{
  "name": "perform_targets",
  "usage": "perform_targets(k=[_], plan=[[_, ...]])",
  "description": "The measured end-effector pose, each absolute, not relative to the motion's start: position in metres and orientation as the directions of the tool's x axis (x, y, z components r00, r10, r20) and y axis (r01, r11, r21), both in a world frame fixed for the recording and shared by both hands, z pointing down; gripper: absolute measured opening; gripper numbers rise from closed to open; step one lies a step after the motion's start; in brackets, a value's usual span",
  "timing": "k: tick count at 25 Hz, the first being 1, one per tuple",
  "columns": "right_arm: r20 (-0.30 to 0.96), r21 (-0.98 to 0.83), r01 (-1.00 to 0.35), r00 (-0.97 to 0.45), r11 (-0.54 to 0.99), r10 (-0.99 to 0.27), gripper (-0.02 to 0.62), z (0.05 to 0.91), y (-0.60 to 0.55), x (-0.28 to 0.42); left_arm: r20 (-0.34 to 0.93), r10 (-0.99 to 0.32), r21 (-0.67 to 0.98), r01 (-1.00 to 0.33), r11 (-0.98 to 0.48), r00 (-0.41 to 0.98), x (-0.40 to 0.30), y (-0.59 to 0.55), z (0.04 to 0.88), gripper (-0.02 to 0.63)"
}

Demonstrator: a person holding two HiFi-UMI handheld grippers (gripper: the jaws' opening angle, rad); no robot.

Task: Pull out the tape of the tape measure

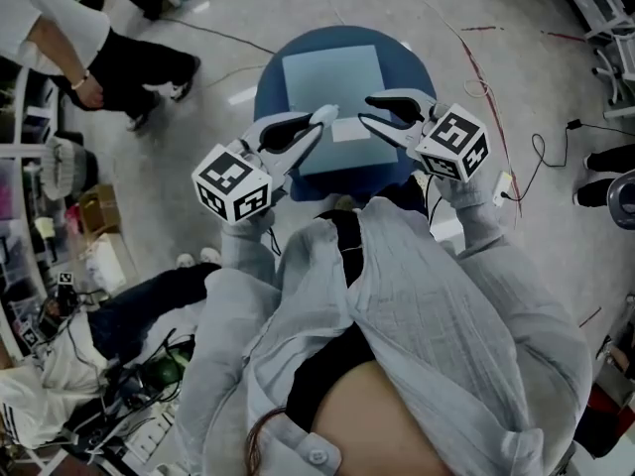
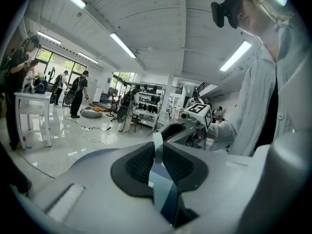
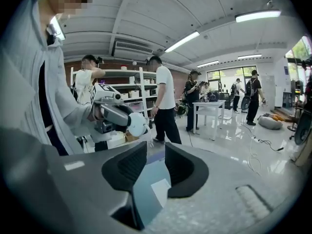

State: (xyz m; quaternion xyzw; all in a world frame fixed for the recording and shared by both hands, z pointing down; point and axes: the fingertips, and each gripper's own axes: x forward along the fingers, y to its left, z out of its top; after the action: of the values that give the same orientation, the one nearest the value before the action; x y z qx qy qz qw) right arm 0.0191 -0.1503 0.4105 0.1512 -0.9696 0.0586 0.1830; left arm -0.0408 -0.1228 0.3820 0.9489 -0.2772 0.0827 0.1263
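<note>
Strip lights (image 2: pixel 122 45) line the ribbed ceiling (image 2: pixel 156 13) over a glossy pale floor (image 2: pixel 63 147), white table (image 3: pixel 210 104) and shelving (image 3: pixel 130 86).

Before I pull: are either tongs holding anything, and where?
Left tongs pinch a thin pale strip just below its tip; right tongs stand open, empty.

We find the head view dim and grey, with straight lines bowing toward its edges. Both gripper views are brighter, ringed by a dark fisheye border. In the left one, strip lights (image 2: pixel 122 44) blaze from eleven to two o'clock, windows (image 2: pixel 61 65) glare at nine, the glossy floor (image 2: pixel 73 147) mirrors them, and the left gripper (image 2: pixel 157 145) nearest the lens looks soft.
</note>
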Motion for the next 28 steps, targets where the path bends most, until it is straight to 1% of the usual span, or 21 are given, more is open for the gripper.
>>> perform_targets(k=[4,7,14,19,24,28], plan=[[0.429,-0.007,-0.226,-0.881,0.974,-0.202,0.132,0.415,-0.138,0.006,0.232,-0.471,0.191,-0.515,-0.836,0.851,-0.035,-0.114,0.376,0.078],[0.461,0.025,-0.184,-0.87,0.983,-0.175,0.133,0.418,-0.135,-0.002,0.235,-0.449,0.187,-0.493,-0.85,0.862,-0.03,-0.114,0.373,0.078],[0.491,0.069,-0.159,-0.854,0.985,-0.172,0.128,0.44,-0.127,-0.015,0.238,-0.404,0.181,-0.449,-0.875,0.883,-0.027,-0.105,0.389,0.078],[0.502,0.093,-0.177,-0.842,0.98,-0.2,0.027,0.433,-0.128,-0.012,0.275,-0.387,0.164,-0.44,-0.883,0.88,-0.024,-0.101,0.386,0.078],[0.529,0.098,-0.193,-0.821,0.976,-0.215,0.02,0.438,-0.132,-0.015,0.291,-0.393,0.16,-0.449,-0.879,0.872,-0.029,-0.105,0.391,0.078],[0.573,0.156,-0.217,-0.775,0.964,-0.267,0.02,0.445,-0.142,-0.015,0.347,-0.398,0.12,-0.462,-0.879,0.849,-0.035,-0.11,0.399,0.078]])
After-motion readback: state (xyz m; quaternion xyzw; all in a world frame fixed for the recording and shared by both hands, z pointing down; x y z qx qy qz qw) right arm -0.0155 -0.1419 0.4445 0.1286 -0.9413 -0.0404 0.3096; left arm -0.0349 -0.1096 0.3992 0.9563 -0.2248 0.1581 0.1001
